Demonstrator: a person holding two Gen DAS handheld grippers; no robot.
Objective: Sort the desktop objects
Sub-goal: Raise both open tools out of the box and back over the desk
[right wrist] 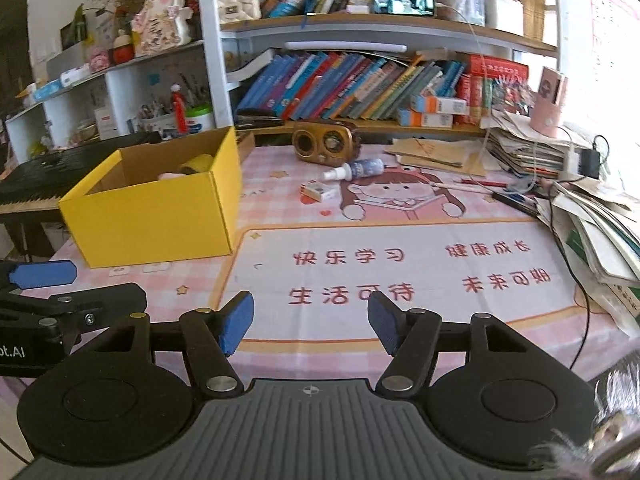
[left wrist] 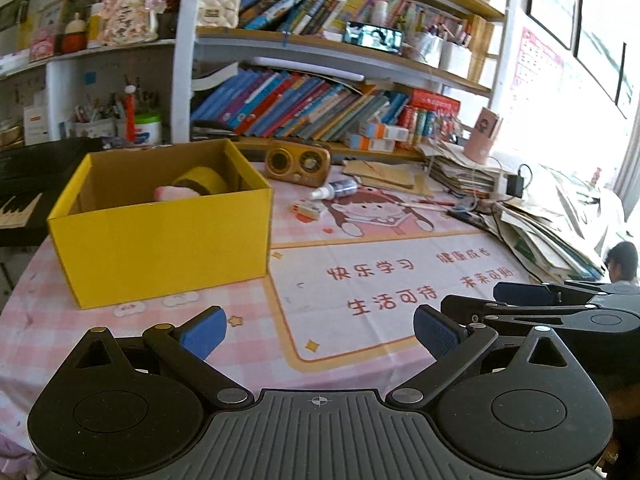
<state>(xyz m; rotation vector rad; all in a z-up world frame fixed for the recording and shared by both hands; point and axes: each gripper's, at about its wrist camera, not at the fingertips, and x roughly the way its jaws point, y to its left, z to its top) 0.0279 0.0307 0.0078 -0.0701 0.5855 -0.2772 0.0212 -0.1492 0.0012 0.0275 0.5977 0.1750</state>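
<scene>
Pink checked desk mat (right wrist: 400, 360) | one square yellow cardboard box (right wrist: 156, 216), left | one spray bottle (right wrist: 356, 170), one small carton (right wrist: 320, 191), centre-back | left gripper (left wrist: 316, 332), right gripper (right wrist: 310, 322): blue ribbed pads apart, empty

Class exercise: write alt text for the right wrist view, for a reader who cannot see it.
The open, empty right gripper hovers over a pink cartoon desk mat. A yellow box with items inside sits at left; a spray bottle, small eraser box and wooden radio lie beyond, before crowded bookshelves.
</scene>
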